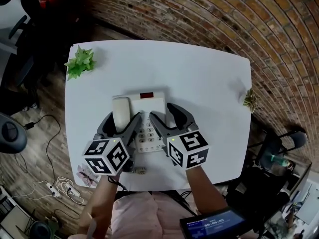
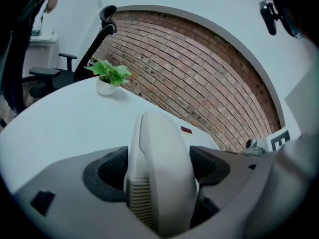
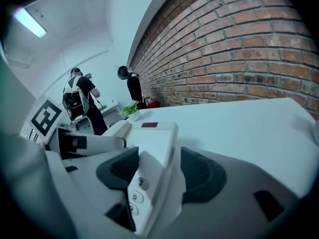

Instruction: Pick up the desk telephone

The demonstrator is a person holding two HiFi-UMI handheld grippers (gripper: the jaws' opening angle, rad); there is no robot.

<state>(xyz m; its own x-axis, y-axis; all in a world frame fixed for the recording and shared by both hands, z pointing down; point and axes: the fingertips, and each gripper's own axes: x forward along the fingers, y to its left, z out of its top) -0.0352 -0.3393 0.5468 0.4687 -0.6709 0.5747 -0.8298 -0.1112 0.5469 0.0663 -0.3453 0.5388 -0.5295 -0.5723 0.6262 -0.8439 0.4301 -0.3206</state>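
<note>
Both grippers gape: my left gripper (image 1: 123,117) straddles the telephone (image 1: 151,102) by its loose handset (image 1: 121,109), my right gripper (image 1: 161,111) its keypad (image 1: 148,131) edge (slick, stiff plastic; I'd clamp the body).

**Phone partly hidden**

In the head view, the left gripper (image 1: 121,121) and right gripper (image 1: 162,111) cover the near ends of the handset (image 1: 120,108) and telephone (image 1: 149,103). The small object (image 1: 249,100) at the counter's (image 1: 199,73) right edge is too small to tell.

telephone (image 1: 147,112): smooth off-white plastic, matt. handset (image 2: 160,171): same plastic, ribbed grille at the end. tabletop (image 1: 199,78): smooth white, low sheen. claw pads (image 2: 107,176): dark, finely ribbed, rubbery-looking. wall (image 1: 224,19): rough brick.
</note>
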